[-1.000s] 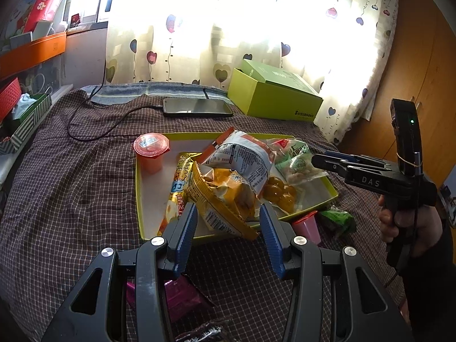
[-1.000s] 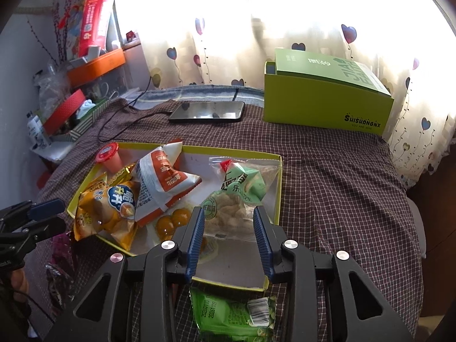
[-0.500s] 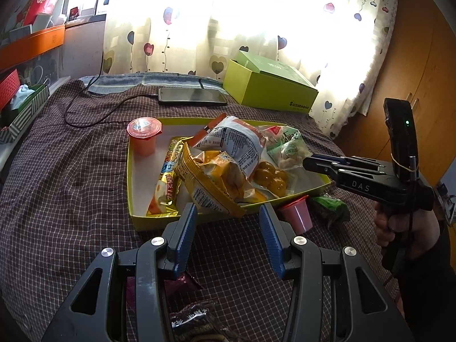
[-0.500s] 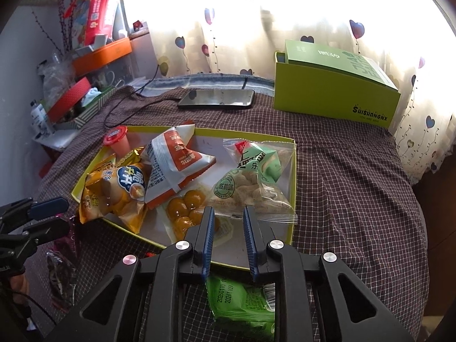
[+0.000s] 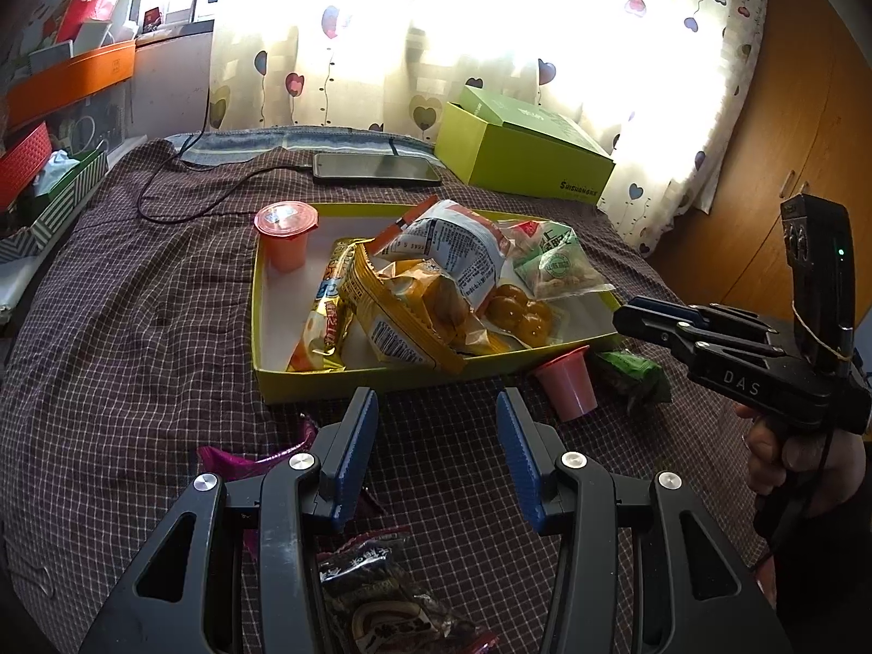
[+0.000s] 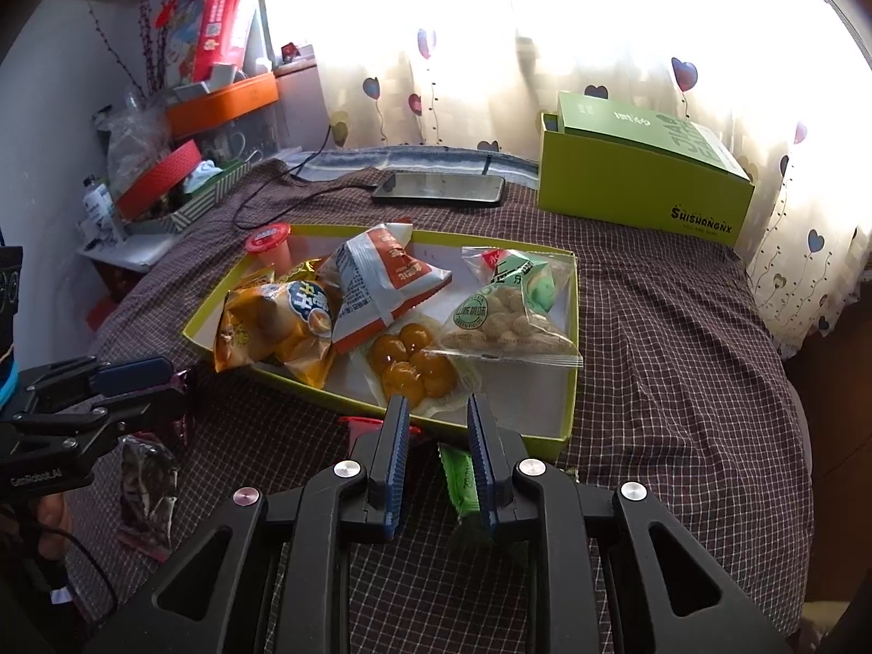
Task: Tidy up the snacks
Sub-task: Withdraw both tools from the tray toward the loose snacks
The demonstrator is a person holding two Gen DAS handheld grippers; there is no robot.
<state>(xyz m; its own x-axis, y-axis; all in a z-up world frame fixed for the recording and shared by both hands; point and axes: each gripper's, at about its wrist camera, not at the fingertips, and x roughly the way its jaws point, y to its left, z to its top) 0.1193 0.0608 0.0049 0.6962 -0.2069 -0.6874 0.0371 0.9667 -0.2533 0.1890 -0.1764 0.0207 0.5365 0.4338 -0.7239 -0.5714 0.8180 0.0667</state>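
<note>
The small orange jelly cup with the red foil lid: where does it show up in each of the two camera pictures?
Left wrist view: the orange jelly cup stands upright in the far left corner of the shallow yellow-green tray, left of centre.
Right wrist view: the same cup stands at the tray's far left corner, upper left of centre.
Shared landmark: the dark phone lying beyond the tray.

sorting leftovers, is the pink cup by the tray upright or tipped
Tipped: the pink cup leans rim-first against the tray wall, outside it.
</note>
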